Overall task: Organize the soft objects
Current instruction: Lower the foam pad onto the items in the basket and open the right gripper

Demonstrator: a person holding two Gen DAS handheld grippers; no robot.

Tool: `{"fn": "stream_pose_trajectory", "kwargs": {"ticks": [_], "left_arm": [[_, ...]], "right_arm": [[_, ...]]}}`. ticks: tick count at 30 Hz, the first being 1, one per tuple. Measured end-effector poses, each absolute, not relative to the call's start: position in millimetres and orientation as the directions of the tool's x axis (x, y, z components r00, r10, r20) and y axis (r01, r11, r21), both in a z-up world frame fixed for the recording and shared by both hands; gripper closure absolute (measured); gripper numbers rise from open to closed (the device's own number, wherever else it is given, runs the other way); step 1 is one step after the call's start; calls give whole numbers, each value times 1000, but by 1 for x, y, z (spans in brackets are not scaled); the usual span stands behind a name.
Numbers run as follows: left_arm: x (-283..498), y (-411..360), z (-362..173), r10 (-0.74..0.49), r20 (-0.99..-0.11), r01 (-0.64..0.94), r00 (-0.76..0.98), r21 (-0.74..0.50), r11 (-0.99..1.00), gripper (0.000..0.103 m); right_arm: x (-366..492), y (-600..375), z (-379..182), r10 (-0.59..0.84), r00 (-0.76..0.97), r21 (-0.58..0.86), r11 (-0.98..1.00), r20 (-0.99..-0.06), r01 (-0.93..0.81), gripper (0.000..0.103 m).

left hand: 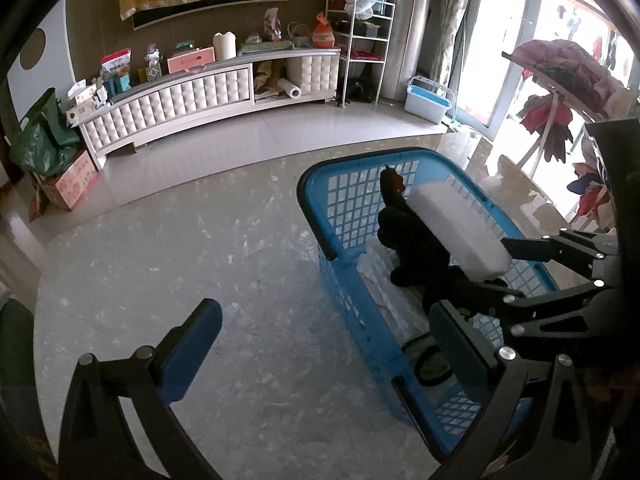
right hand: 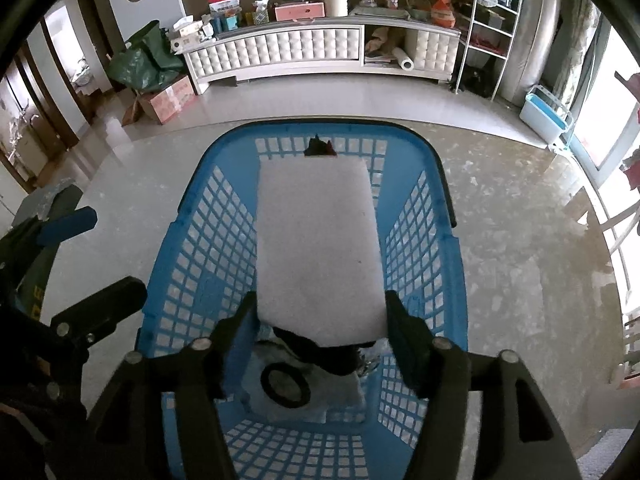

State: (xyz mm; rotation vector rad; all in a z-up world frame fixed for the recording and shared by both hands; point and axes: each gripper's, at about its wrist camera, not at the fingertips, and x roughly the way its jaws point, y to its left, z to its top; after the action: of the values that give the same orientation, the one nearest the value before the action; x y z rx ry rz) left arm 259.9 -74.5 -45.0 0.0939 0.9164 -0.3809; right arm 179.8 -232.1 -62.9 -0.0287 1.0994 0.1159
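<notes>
A blue lattice basket (right hand: pixel 456 280) (left hand: pixel 320 208) stands on a grey marbled tabletop (left hand: pixel 180 240). Over it a white foam block (right hand: pixel 316 248) (left hand: pixel 460 232) lies slanted, propped on a black plush toy (left hand: pixel 404 232) (right hand: pixel 320 147). My right gripper (right hand: pixel 320 312) (left hand: pixel 494 266) flanks the block's near end; its pads do not pinch the foam. A white item with a black ring (right hand: pixel 284 384) lies on the basket floor. Left of the basket, my left gripper (left hand: pixel 326 340) (right hand: pixel 86 260) is open and holds nothing; its right finger hangs over the basket's near corner.
Beyond the table's far edge is tiled floor with a long white quilted cabinet (left hand: pixel 180 96) full of clutter. A green bag (left hand: pixel 40 136) and a cardboard box (left hand: pixel 72 188) sit at the left. A blue bin (left hand: pixel 428 100) and a rack of clothes (left hand: pixel 560 72) are at the right.
</notes>
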Motion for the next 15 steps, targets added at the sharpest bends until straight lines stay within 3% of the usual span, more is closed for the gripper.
{"fn": "stream_pose_trajectory", "kwargs": {"ticks": [1, 5, 15], "left_arm": [[259, -74, -45, -282, -788, 361, 548, -82, 929, 0], [258, -73, -43, -282, -784, 359, 553, -81, 930, 0], [232, -63, -20, -296, -743, 348, 600, -91, 933, 0]], "right_arm": [[181, -233, -64, 82, 448, 37, 993, -890, -109, 27], [179, -231, -60, 65, 459, 13, 993, -886, -117, 17], [160, -241, -45, 53, 504, -1, 994, -862, -108, 8]]}}
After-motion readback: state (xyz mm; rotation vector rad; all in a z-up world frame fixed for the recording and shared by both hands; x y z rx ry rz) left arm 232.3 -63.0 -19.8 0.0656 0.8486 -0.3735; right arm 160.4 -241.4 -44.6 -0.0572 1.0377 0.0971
